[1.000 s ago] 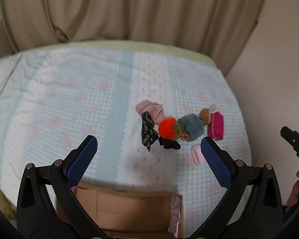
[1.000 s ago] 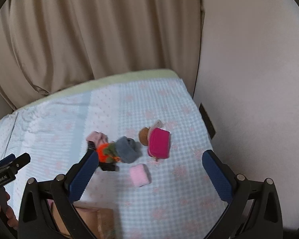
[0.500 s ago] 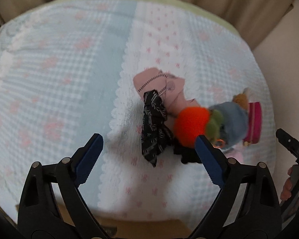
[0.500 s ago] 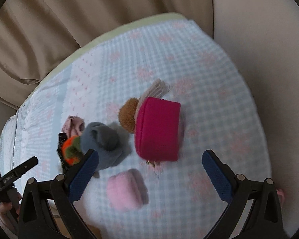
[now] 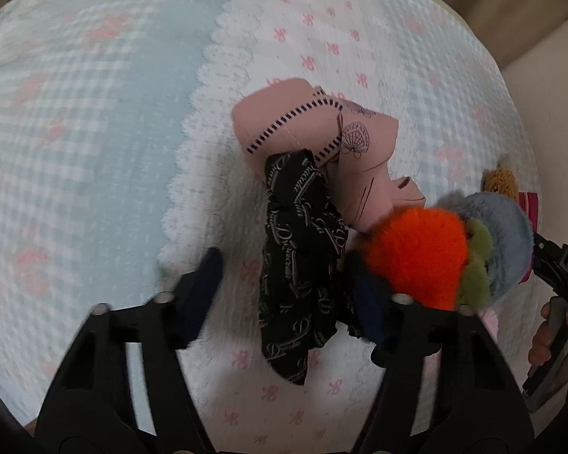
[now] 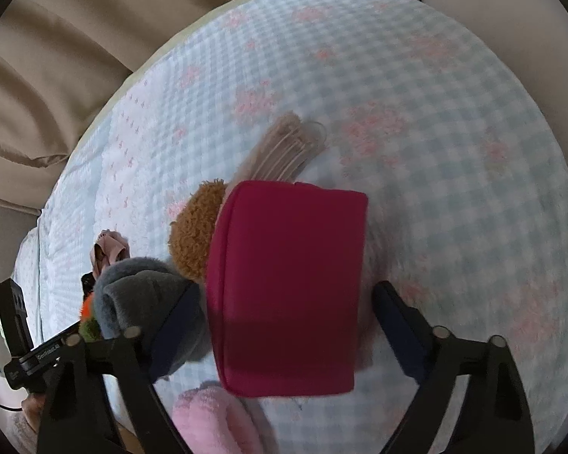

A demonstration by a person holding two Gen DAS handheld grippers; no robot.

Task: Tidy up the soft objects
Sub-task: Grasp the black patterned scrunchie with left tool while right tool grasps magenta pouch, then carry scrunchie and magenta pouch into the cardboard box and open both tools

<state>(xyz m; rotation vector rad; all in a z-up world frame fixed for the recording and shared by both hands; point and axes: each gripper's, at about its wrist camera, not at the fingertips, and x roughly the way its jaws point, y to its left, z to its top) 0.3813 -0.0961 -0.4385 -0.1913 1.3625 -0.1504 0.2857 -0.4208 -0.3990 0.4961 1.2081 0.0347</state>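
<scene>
The soft things lie in one small heap on the bed (image 5: 94,113), close to its right edge and the wall, so both grippers can reach them from above at the same time.

The left gripper (image 5: 284,283) points down over the black scarf (image 5: 299,261), which lies stretched toward the near edge of the bed. Its jaws are closing, one on each side of the scarf; they look not yet pressed on the cloth. The scarf lies partly over a pink cloth (image 5: 318,140), and an orange pompom (image 5: 416,253) touches it on the right, so the far jaw may catch that too.

The right gripper (image 6: 287,314) hangs over the red pouch (image 6: 287,283). Its jaws are closing across the short sides of the pouch, with a small gap on the right side; on the left I cannot tell if the pad touches. A grey plush (image 6: 144,299) crowds the left jaw, and a brown plush (image 6: 197,227) leans on the pouch. A pink towel (image 6: 212,416) lies toward the near edge.
</scene>
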